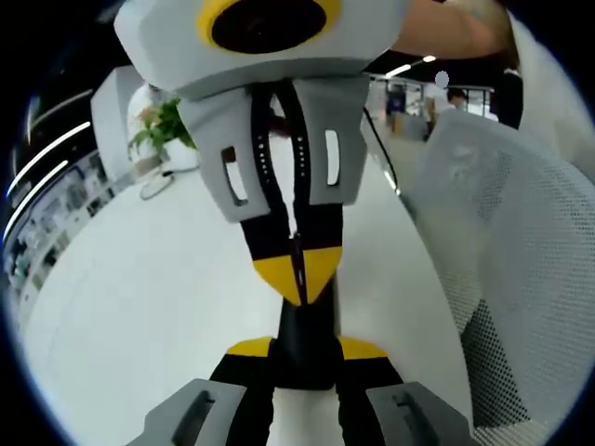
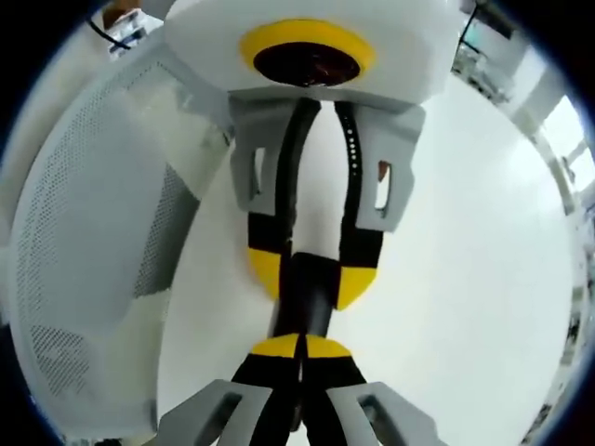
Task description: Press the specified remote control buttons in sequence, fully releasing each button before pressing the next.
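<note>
The remote (image 1: 305,339) is mostly hidden: in the left gripper view the left gripper (image 1: 305,358) covers its sides and the right gripper (image 1: 297,279) covers its far end, so no buttons can be read. In the right gripper view only a short dark stretch of it (image 2: 305,302) shows between the two grippers. The mesh chair back (image 1: 502,279) is cut off by the picture's edge. The plant (image 1: 163,125) and the people in the far background are too small and blurred to tell apart.
</note>
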The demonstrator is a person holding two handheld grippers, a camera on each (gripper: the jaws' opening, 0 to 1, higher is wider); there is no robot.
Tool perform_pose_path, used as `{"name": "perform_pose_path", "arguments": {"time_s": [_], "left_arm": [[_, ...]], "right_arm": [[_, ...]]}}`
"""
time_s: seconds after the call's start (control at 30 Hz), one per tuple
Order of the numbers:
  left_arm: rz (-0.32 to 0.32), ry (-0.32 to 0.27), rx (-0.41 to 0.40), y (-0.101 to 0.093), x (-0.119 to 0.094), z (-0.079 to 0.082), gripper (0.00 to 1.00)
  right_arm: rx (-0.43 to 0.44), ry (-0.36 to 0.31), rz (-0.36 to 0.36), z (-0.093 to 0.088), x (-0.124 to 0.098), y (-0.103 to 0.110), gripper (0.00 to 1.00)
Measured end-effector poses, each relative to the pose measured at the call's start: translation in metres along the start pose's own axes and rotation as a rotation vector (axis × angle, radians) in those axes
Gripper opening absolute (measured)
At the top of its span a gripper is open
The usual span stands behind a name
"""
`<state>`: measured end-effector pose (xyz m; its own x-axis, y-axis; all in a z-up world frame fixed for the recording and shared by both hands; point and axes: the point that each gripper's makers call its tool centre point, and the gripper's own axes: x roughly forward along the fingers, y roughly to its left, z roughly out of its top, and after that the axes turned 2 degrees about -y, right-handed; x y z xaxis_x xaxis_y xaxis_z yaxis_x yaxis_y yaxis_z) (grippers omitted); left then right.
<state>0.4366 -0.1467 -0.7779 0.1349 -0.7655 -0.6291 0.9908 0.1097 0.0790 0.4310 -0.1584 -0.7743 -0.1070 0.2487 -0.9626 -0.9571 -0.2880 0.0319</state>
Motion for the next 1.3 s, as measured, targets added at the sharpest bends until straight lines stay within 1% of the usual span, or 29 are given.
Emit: {"name": "perform_pose_path", "arguments": {"time_s": [0.3,0.57,1.07,1.3], "left_arm": [[-0.003,0.000,-0.004,0.000,0.000,0.000,0.23],[0.002,0.001,-0.005,0.000,0.000,0.000,0.23],[-0.001,0.004,-0.004,0.001,0.001,0.000,0.23],[-0.001,0.006,-0.004,0.001,0.001,0.000,0.23]], "right_arm": [[-0.018,0.020,-0.003,0.000,0.001,-0.001,0.00],[-0.004,0.018,-0.003,0.001,0.001,0.000,0.00],[0.017,-0.017,-0.013,-0.003,-0.003,-0.002,0.00],[0.046,-0.079,-0.036,0.005,-0.015,-0.008,0.00]]}}
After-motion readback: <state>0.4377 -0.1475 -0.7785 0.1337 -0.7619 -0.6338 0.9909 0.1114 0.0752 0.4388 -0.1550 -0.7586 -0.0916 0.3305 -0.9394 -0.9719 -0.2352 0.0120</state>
